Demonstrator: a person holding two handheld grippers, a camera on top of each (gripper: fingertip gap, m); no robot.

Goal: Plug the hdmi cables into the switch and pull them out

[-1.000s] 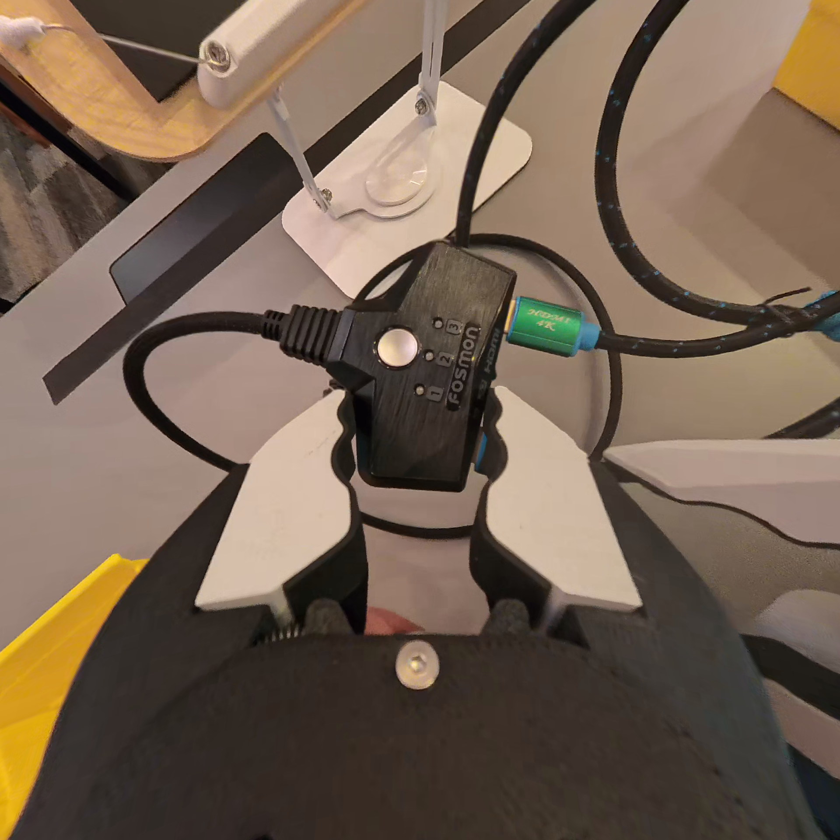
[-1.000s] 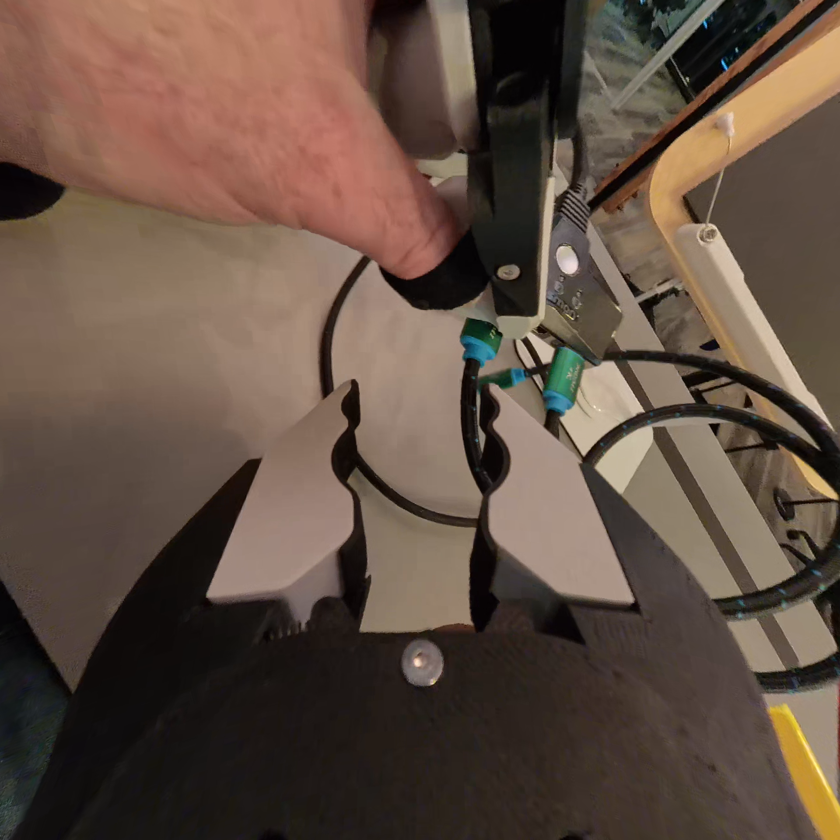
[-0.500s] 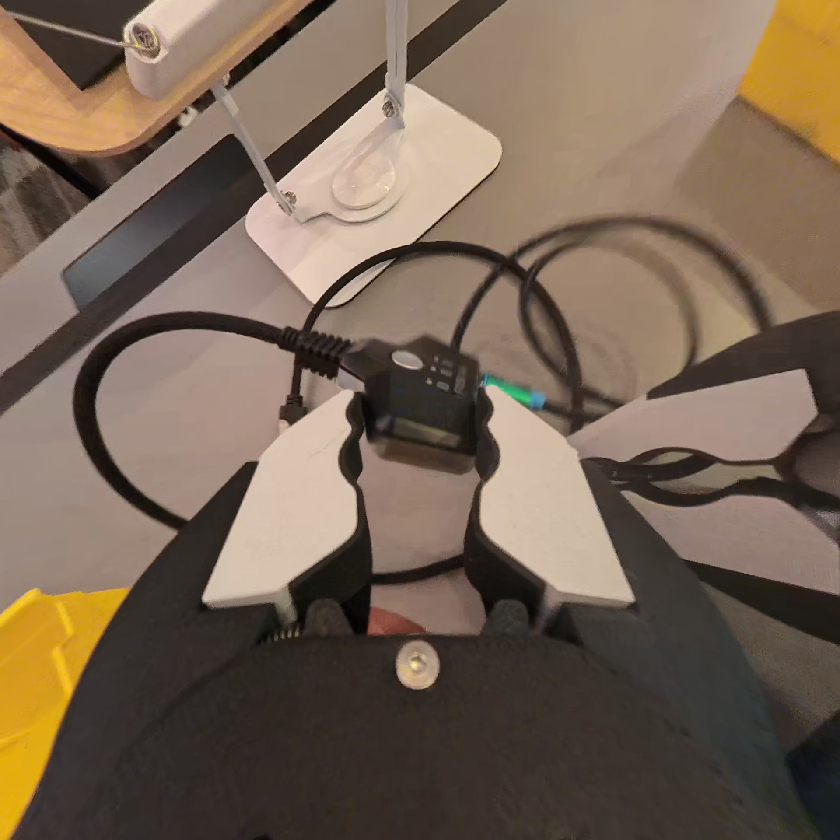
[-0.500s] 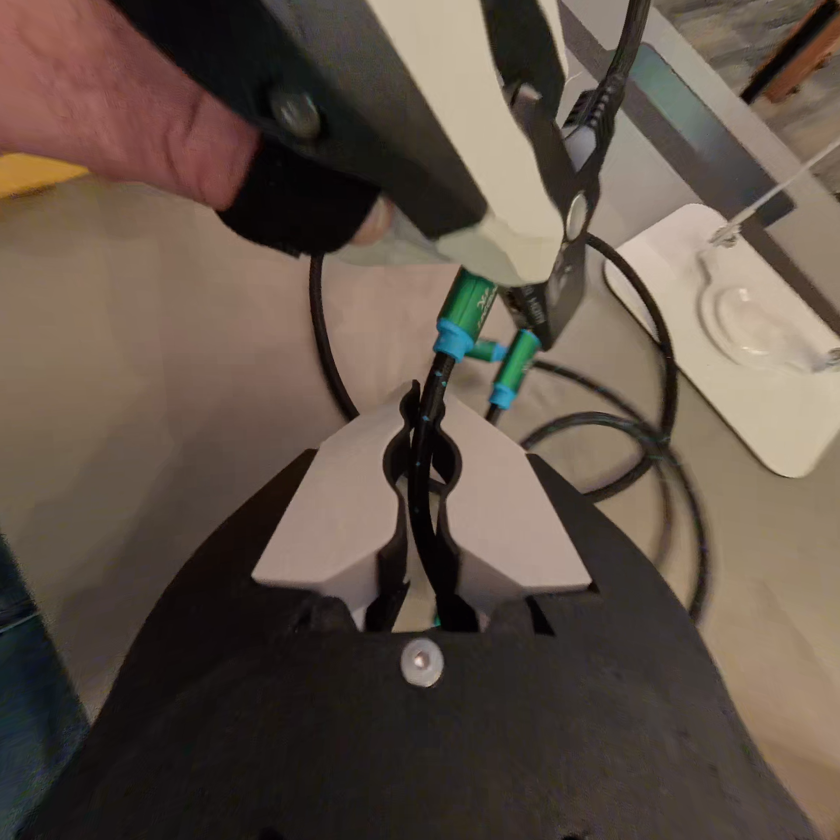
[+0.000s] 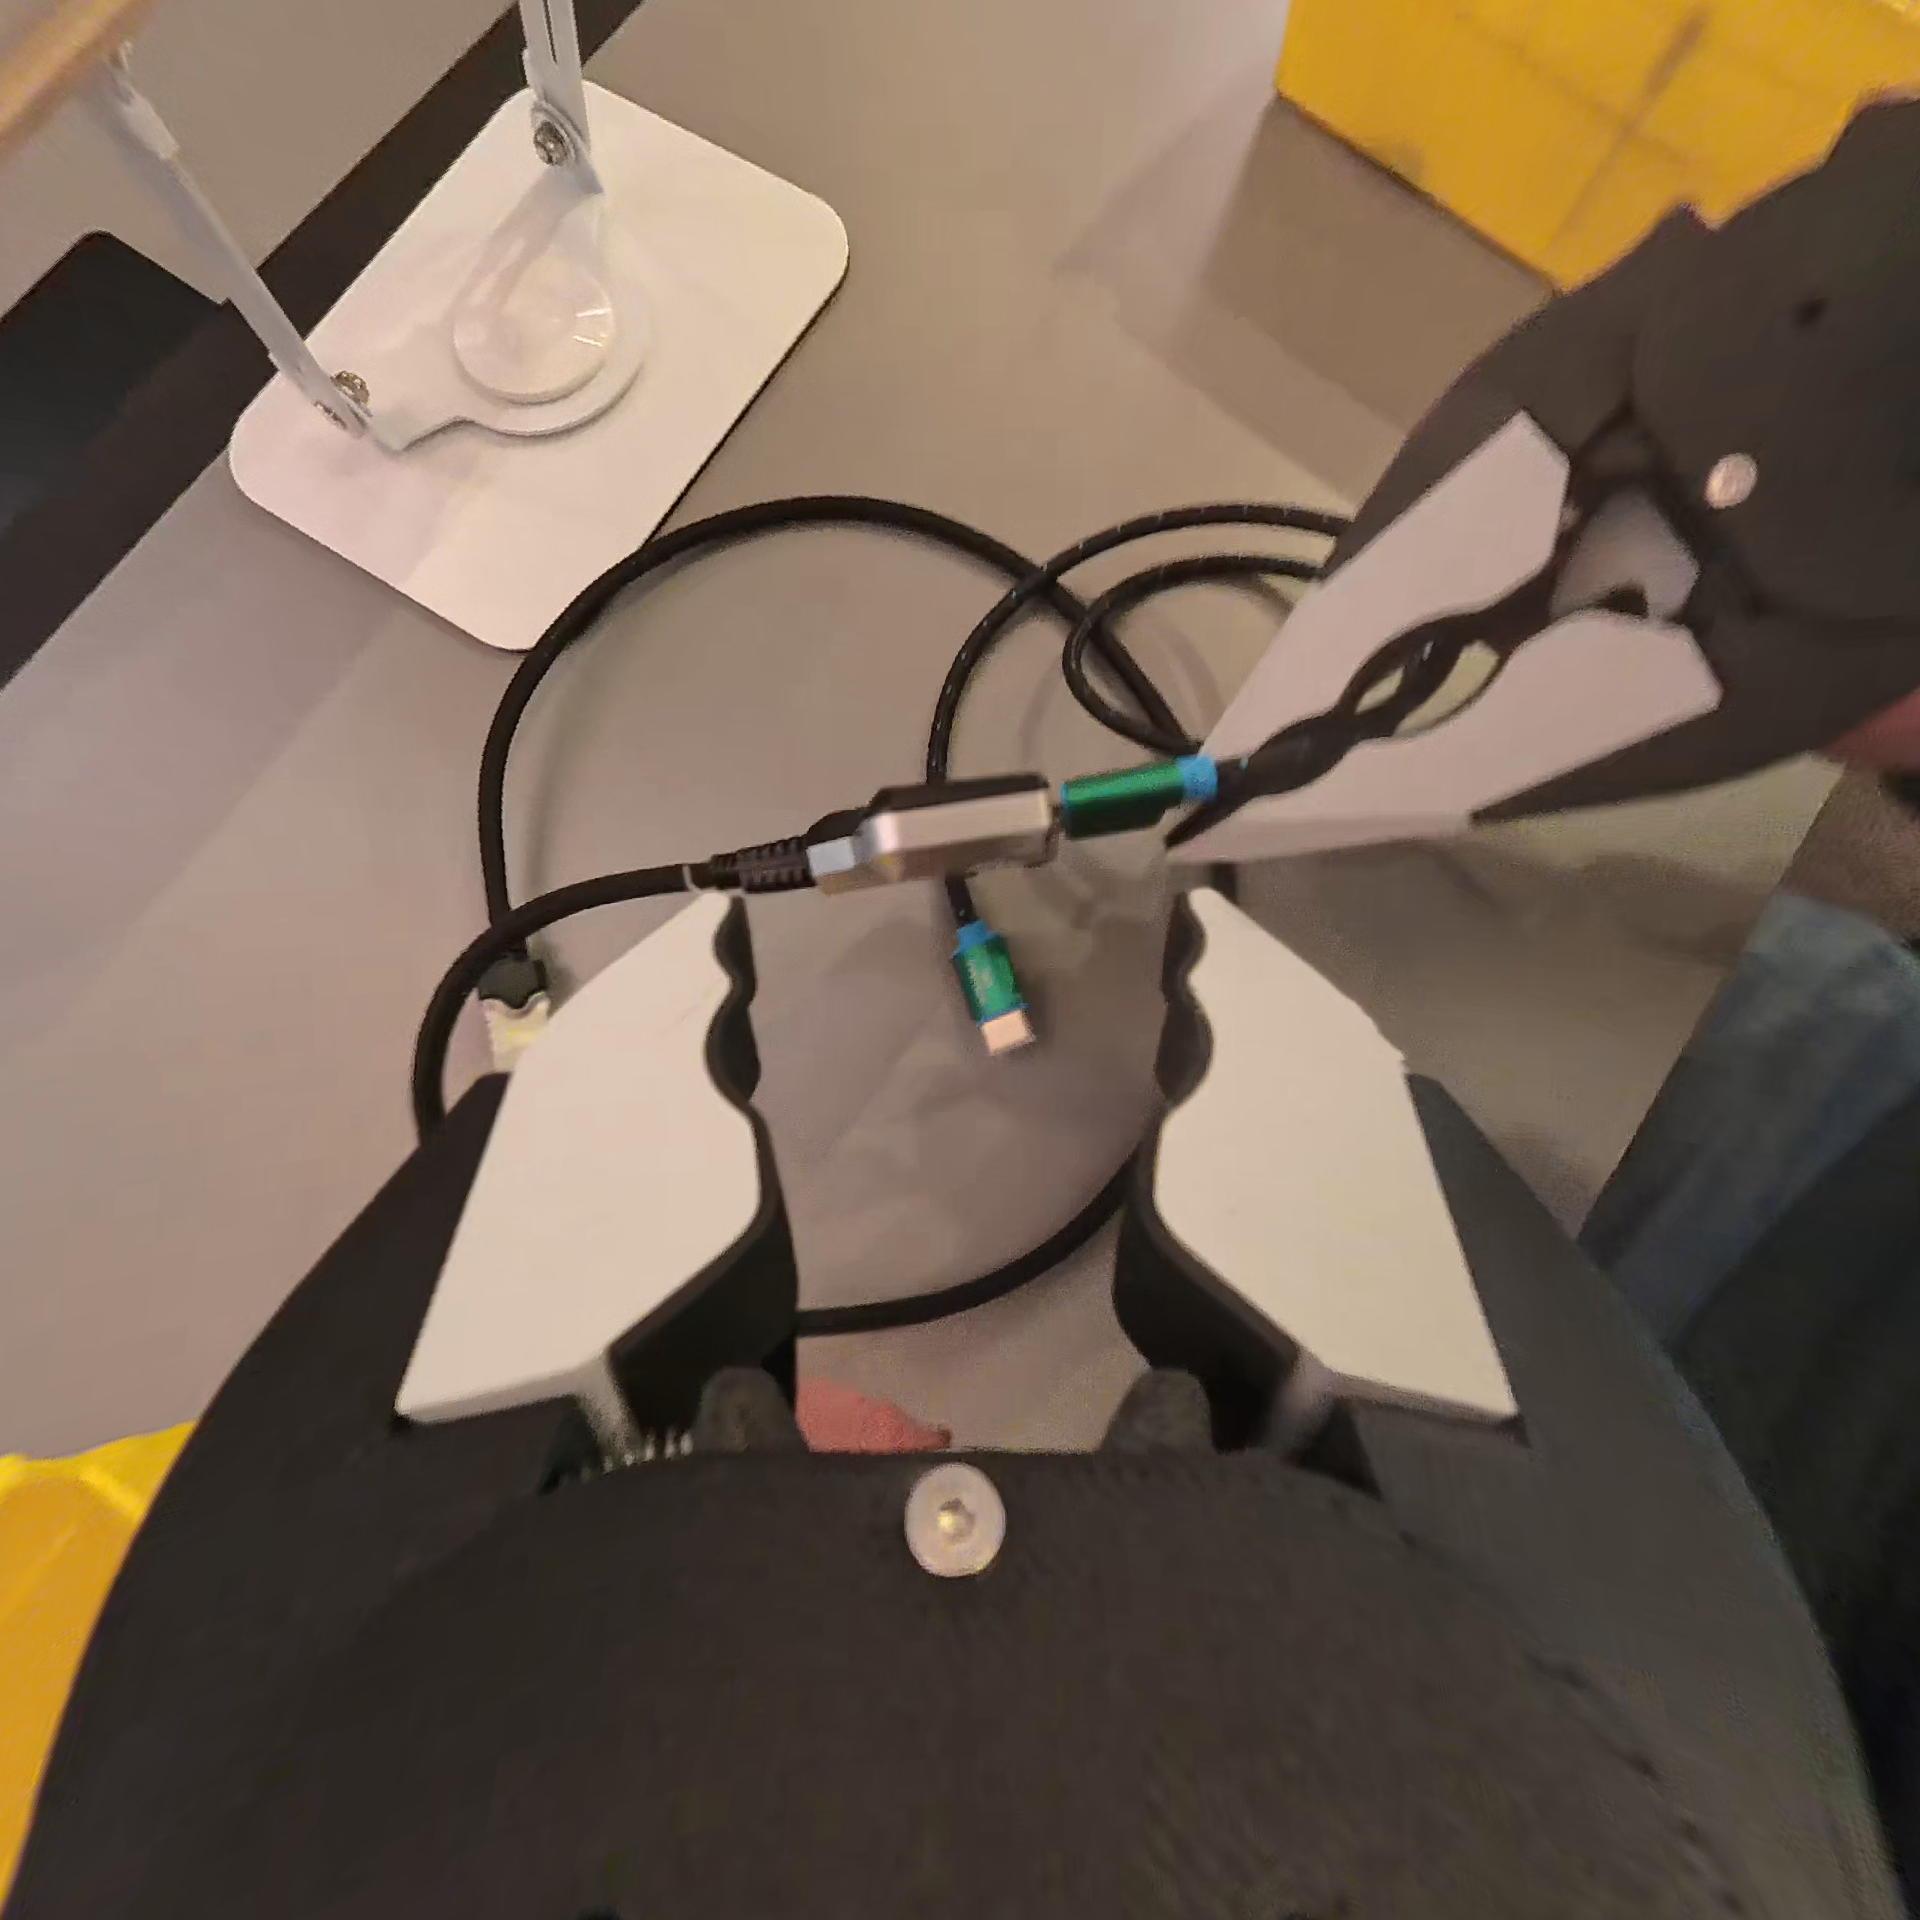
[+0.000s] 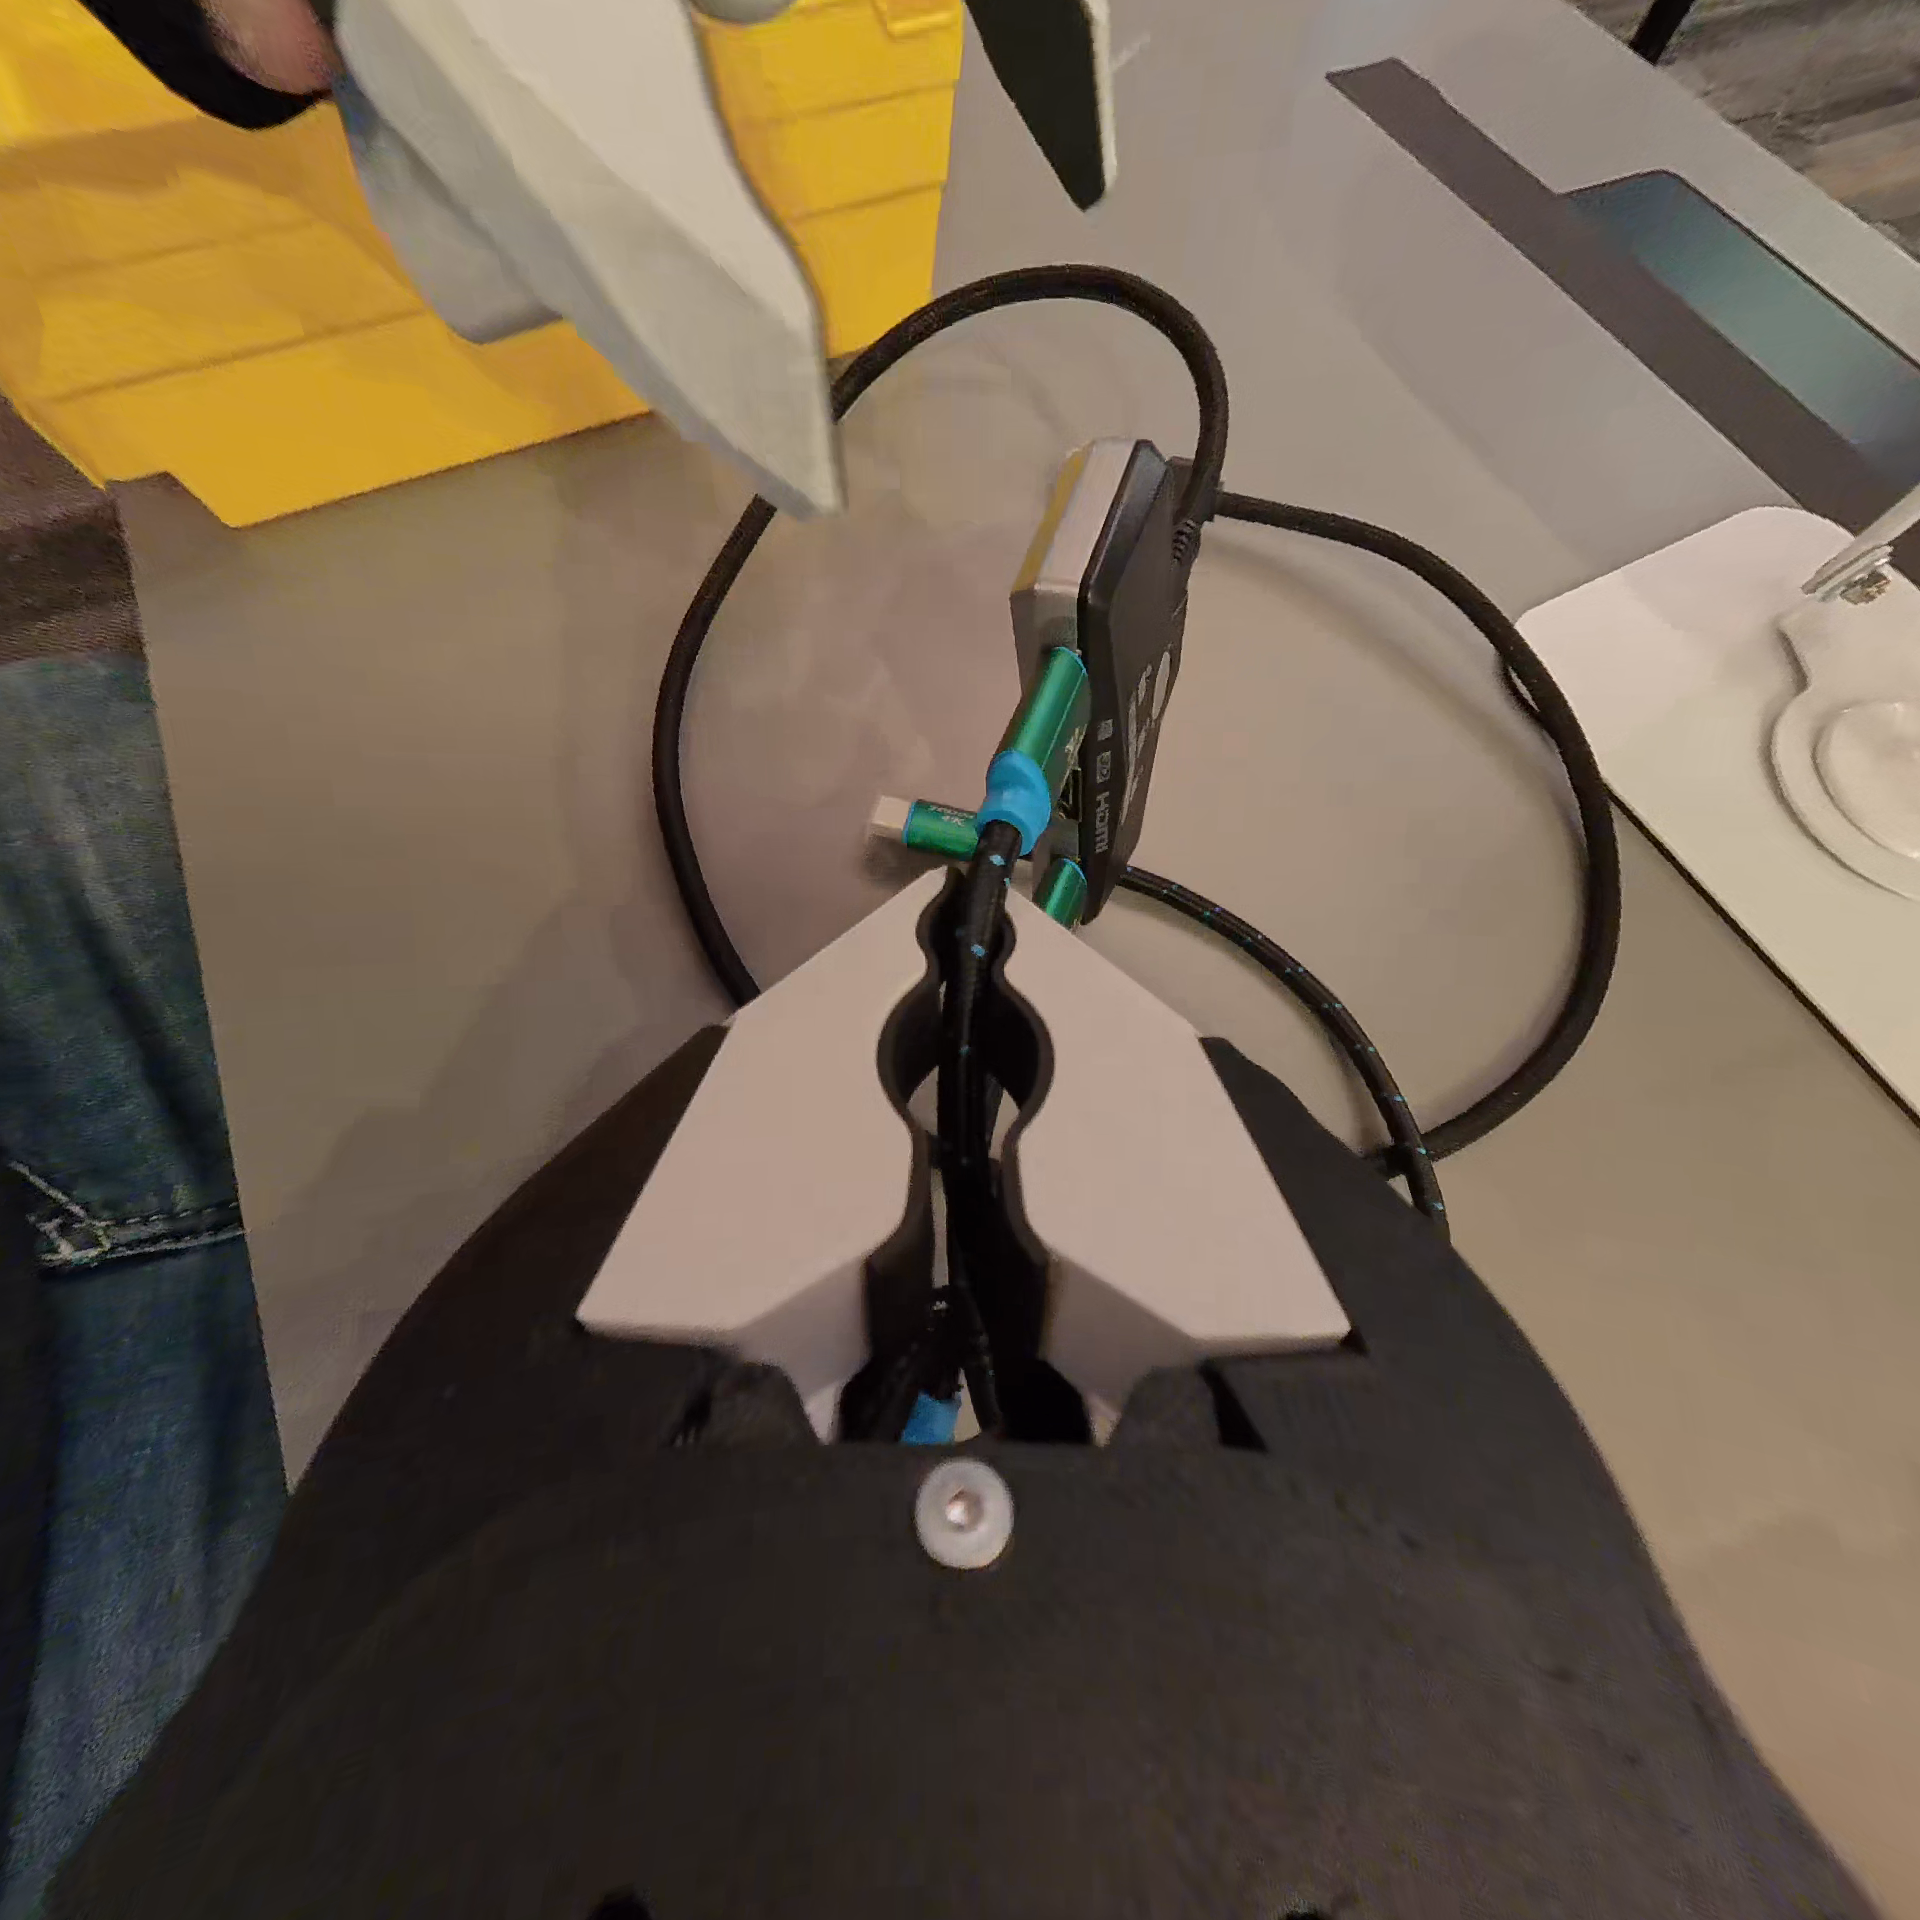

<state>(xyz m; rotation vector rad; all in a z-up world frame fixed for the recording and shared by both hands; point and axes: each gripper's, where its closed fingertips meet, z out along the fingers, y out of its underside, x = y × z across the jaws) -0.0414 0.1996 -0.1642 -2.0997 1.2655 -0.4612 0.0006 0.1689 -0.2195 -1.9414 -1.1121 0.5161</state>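
The black HDMI switch (image 5: 940, 831) (image 6: 1132, 665) stands tipped on its edge over the grey table, with neither gripper on it. A green plug (image 5: 1127, 795) (image 6: 1044, 727) sits in one of its ports. My right gripper (image 6: 966, 899) is shut on that plug's braided cable (image 6: 966, 1039) just behind the plug; it also shows in the left wrist view (image 5: 1205, 795). A second green plug (image 6: 1065, 888) is in another port. A third green plug (image 5: 992, 992) (image 6: 920, 826) is loose, its metal tip bare. My left gripper (image 5: 961, 935) is open and empty just short of the switch.
A white lamp base (image 5: 540, 343) (image 6: 1714, 727) stands beyond the cables. Yellow bins (image 5: 1507, 104) (image 6: 312, 312) sit at the table's sides. The switch's own black cable (image 5: 499, 727) loops across the table. A person's jeans (image 6: 104, 935) are at the table edge. Across from one pair of fingers to the other is roughly 8 cm.
My left gripper has let go of the switch, opened and drawn back. My right gripper has shut on the cable behind the green plug. The switch has tipped onto its edge.
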